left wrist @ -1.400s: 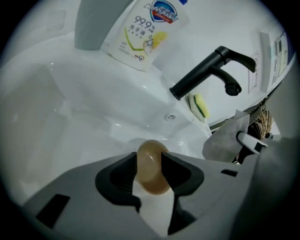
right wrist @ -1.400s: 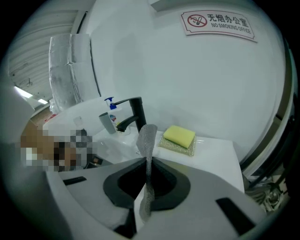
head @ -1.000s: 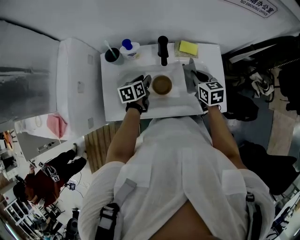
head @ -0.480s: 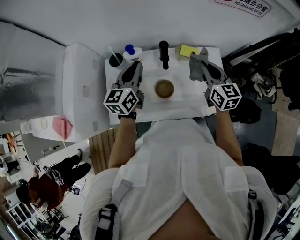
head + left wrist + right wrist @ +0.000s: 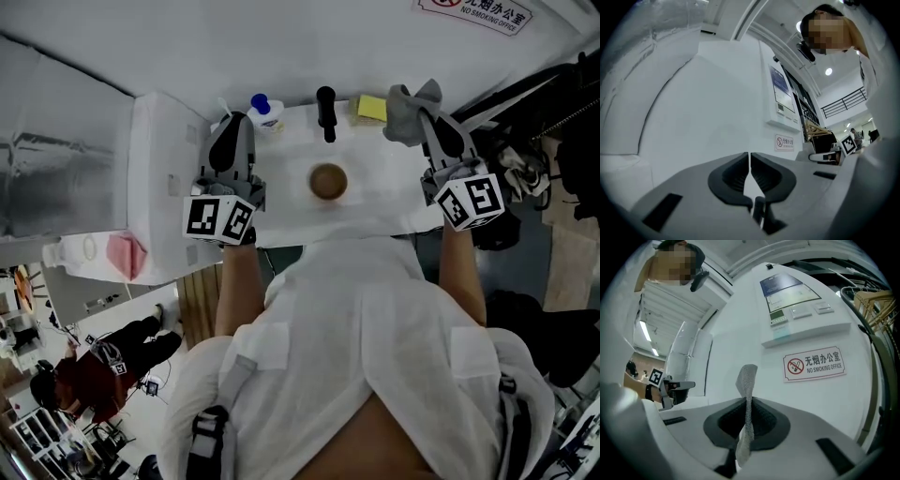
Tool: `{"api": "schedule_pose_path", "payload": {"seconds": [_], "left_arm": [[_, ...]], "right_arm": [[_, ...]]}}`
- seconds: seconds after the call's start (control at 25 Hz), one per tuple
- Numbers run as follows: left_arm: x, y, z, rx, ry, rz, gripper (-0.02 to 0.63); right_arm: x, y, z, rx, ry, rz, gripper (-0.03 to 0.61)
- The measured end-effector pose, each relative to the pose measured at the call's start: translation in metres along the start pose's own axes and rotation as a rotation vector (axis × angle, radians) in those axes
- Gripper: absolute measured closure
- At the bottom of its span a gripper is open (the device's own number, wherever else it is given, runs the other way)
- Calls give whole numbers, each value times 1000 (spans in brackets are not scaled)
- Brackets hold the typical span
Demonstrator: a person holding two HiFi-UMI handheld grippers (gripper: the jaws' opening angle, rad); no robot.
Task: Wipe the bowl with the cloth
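A: While rising, shut the left gripper (image 5: 750, 155) on nothing, pads just brought together. Done steadying?

B: Looks so. Pinches the cloth (image 5: 747, 380) tight in the right gripper (image 5: 747, 402), a strip poking up past the pads.

A: And the bowl (image 5: 328, 181)?

B: Sits on the table (image 5: 375, 159), below and between both grippers, well apart from each; had them right beside it a second ago. Probably marks wiping over, or paused.
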State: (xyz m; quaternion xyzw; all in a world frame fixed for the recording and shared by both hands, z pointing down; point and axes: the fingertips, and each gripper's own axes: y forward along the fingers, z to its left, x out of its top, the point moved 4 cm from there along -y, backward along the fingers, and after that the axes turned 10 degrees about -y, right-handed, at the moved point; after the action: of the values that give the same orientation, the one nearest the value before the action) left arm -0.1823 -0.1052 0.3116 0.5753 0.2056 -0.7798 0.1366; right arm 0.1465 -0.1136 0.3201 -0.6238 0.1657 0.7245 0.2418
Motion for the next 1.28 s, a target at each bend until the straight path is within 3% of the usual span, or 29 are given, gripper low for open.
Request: {"api": "schedule_pose_path", "payload": {"seconds": [0.28,0.64,1.28], "left_arm": [[14,-4,1,0,3,-30,592],[11,-2,-3,-30,-34,-52,591],[9,-2,-6,-36,-31,-46,591]], "right_arm": [[19,-1,0,0,-32,-39,548],[17,1,1,6,-36,-33,548],[24,3,3,8,-55,-38,548]]}}
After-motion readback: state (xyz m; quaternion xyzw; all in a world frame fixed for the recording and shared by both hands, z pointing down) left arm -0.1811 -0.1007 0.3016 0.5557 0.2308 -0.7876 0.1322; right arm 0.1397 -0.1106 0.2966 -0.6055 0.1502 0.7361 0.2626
